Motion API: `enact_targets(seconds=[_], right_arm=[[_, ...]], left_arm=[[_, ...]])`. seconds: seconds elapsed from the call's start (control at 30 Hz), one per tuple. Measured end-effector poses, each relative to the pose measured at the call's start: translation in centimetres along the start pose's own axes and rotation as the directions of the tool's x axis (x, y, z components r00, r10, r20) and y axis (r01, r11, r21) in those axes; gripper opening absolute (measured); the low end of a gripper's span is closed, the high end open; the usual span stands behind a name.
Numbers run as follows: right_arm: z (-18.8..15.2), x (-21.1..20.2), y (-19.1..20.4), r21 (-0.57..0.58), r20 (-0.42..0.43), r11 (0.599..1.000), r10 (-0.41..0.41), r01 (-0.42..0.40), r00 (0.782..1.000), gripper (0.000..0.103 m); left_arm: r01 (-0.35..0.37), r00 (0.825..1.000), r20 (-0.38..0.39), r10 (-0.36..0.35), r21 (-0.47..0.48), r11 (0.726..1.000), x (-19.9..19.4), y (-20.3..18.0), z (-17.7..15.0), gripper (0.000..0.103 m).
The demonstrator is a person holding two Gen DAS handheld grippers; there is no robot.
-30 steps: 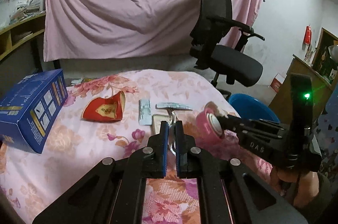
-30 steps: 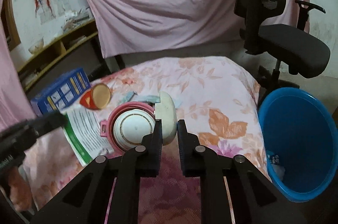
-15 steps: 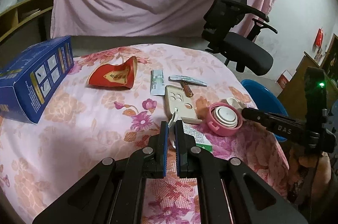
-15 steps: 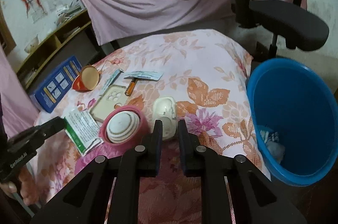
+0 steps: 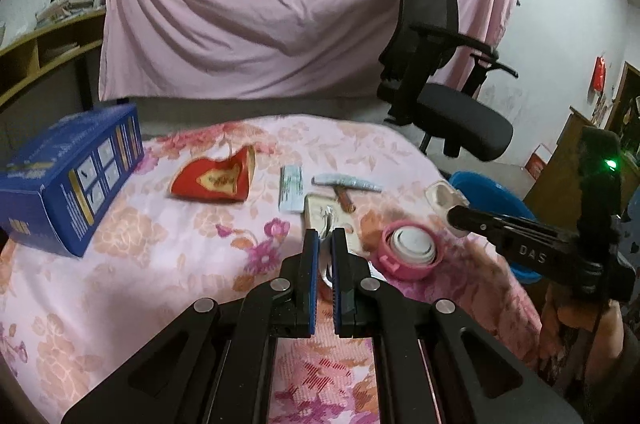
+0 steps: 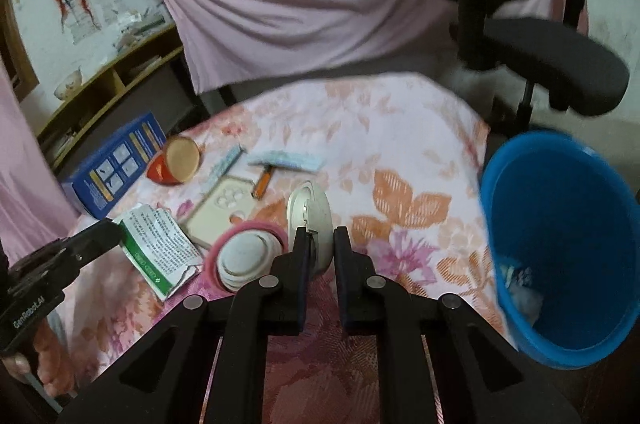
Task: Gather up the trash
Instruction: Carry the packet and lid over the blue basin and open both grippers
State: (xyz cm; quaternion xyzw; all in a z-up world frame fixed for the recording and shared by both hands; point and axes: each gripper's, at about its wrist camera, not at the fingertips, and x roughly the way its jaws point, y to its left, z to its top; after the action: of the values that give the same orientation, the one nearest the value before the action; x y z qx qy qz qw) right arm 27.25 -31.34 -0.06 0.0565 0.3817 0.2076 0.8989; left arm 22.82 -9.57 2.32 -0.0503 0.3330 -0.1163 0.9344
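Observation:
My right gripper [image 6: 319, 234] has its jaws closing on a white oval case [image 6: 310, 220], which stands on edge between the pads; the left wrist view shows this case [image 5: 440, 194] at the right gripper's tip [image 5: 454, 214]. My left gripper [image 5: 325, 236] is shut on a green and white paper leaflet [image 6: 160, 248]. In the right wrist view the left gripper's tip [image 6: 112, 228] pinches the leaflet's corner. A pink round container [image 6: 248, 256] with a white lid lies on the flowered cloth. The blue bin [image 6: 560, 236] stands to the right, with some litter inside.
On the cloth lie a beige phone case [image 6: 224, 208], a red paper cup [image 5: 216, 180], a blue box [image 5: 72, 176], two thin sachets [image 5: 292, 188] and an orange-handled tool [image 5: 346, 202]. A black office chair [image 5: 440, 96] stands behind the table.
The pink container, tilted up by the right gripper a second ago, now rests on the cloth. The white case lay flat half a second ago and now stands between the right jaws.

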Motion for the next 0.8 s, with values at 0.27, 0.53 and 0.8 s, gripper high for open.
enact_targets(seconds=[0.27,0.53,0.8], right_arm=[[0.6,-7.2,1.4,-0.056,0.382,0.997,-0.024,0.049,0.924,0.010],[0.3,-13.3,-0.1,-0.002,0.633,0.983,-0.142,0.185,0.761,0.010],[-0.3,-16.9,-4.9,0.122,0.701,0.938,-0.313,0.325,0.641,0.010]], left_arm=[[0.047,0.972,0.229,-0.056,0.045,0.998,-2.8,-2.9,3.9,0.004],[0.123,0.884,0.426,-0.193,0.187,0.975,-4.3,-9.5,6.4,0.004],[0.221,0.829,0.449,-0.333,0.285,0.933,-2.0,-16.4,7.4,0.004]])
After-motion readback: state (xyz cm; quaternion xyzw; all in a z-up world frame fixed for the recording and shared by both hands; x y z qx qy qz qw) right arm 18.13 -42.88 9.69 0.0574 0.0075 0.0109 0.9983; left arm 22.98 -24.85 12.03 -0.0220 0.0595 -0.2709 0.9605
